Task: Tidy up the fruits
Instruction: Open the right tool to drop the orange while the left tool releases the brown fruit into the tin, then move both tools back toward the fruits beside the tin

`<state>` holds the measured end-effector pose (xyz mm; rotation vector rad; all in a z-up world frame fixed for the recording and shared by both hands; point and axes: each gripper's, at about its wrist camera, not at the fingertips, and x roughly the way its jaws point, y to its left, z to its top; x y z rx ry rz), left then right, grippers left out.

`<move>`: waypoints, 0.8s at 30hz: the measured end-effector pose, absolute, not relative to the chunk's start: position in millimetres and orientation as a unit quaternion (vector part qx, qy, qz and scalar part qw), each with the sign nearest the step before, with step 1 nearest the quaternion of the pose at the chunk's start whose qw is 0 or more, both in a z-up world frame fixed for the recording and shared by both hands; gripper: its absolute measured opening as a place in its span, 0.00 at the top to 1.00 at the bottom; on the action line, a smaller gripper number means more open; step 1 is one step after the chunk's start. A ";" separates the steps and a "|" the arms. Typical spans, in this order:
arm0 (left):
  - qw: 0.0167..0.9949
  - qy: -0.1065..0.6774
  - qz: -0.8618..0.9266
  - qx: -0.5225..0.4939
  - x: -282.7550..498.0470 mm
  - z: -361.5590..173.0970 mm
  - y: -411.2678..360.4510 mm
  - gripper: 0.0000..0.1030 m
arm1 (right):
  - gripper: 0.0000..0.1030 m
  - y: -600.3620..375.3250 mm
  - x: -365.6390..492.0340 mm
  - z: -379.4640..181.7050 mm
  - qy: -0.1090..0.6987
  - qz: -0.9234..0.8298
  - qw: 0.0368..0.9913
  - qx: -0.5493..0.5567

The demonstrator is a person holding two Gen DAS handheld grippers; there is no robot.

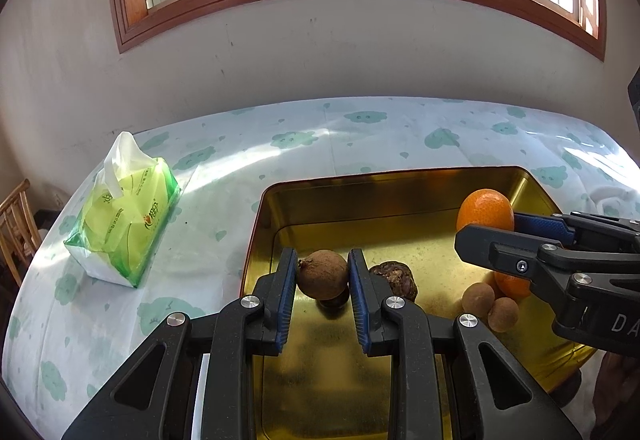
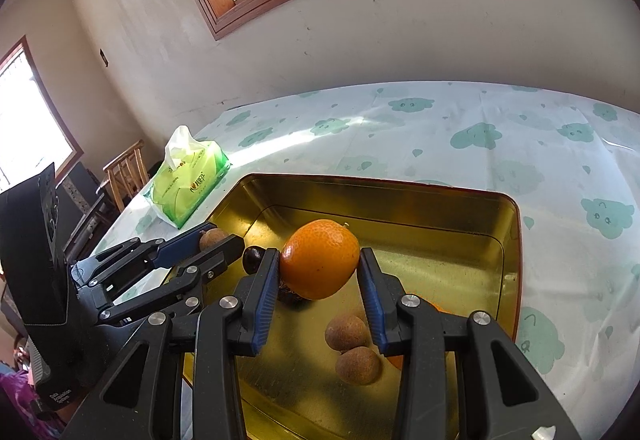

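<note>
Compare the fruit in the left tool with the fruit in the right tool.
The brown fruit in the left tool is dull and rough-skinned; the orange in the right tool is bright and glossy with dimpled peel. The brown fruit looks smaller than the orange. The brown fruit has a stubby tip at one side; the orange looks evenly rounded. Both are roundish, gripped between blue pads, and held above the gold tin.

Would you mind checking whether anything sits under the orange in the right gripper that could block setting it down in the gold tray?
Yes. Beneath the orange held by the right gripper, two brown longans and another orange lie on the tray; a dark fruit sits alongside.
</note>
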<state>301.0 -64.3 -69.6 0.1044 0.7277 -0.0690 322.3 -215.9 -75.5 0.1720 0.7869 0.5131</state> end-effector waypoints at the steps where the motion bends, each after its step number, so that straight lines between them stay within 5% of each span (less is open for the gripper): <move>1: 0.932 0.356 -0.034 0.052 301.6 -70.0 -64.5 0.74 | 0.64 -215.7 322.9 -75.6 0.378 0.246 0.888 0.083; 11: 0.930 0.362 -0.028 0.055 305.5 -74.8 -64.5 0.73 | 0.63 -215.8 326.7 -76.3 0.377 0.245 0.888 0.089; 24: 0.932 0.357 -0.018 0.064 304.2 -75.7 -63.4 0.60 | 0.62 -224.1 321.4 -70.8 0.360 0.250 0.893 0.101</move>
